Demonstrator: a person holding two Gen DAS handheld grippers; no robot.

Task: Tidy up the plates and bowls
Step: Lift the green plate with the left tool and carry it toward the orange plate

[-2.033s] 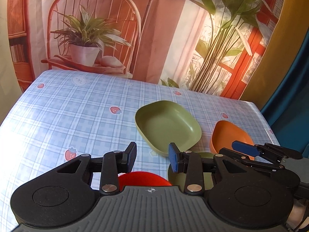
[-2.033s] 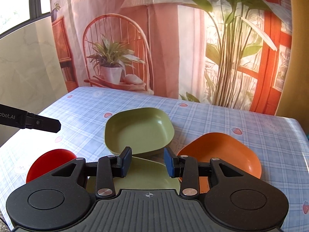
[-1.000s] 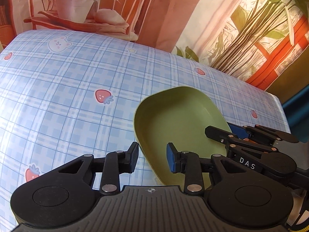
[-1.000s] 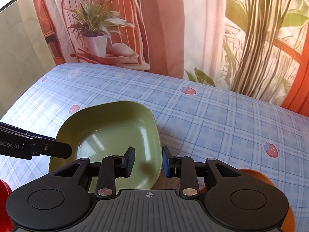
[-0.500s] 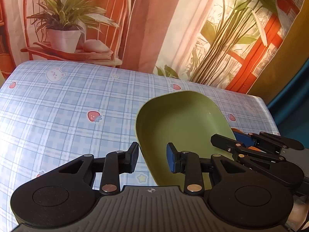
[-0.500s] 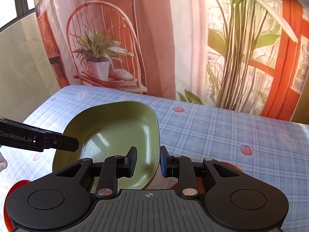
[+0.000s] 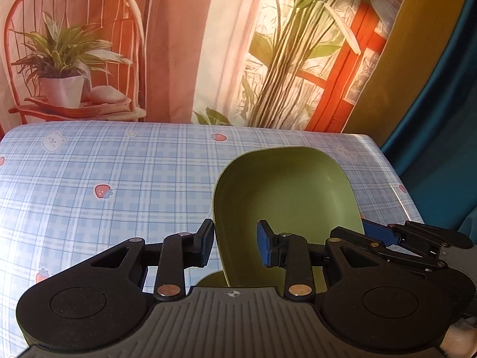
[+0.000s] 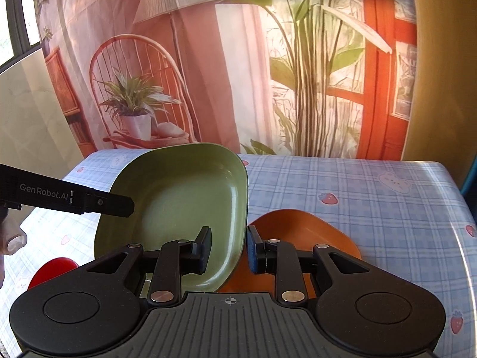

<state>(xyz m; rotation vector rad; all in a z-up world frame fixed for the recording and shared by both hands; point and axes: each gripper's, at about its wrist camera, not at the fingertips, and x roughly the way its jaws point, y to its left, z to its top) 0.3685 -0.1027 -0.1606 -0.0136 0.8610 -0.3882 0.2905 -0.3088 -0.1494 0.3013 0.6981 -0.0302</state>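
A square green bowl (image 7: 286, 197) hangs tilted above the blue checked table (image 7: 119, 179), held from both sides. My left gripper (image 7: 235, 246) is shut on its left rim, one finger outside the wall and one inside. My right gripper (image 8: 229, 247) is shut on the right rim of the green bowl (image 8: 184, 203). In the right wrist view the left gripper's finger (image 8: 89, 201) reaches onto the bowl's far side. The left wrist view shows the right gripper's fingers (image 7: 387, 238) at the bowl's right edge. An orange bowl (image 8: 301, 232) lies on the table below. A red bowl (image 8: 53, 270) sits at the lower left.
Part of a flat green plate (image 7: 211, 280) shows under the lifted bowl. A person's hand (image 8: 12, 238) is at the left edge. A printed backdrop (image 8: 208, 59) hangs behind the table. The table's right edge (image 7: 399, 185) is close to the bowl.
Both grippers closed on the green bowl's rims and raised it off the table. It now hangs higher and more tilted, and the orange bowl below has come into view.
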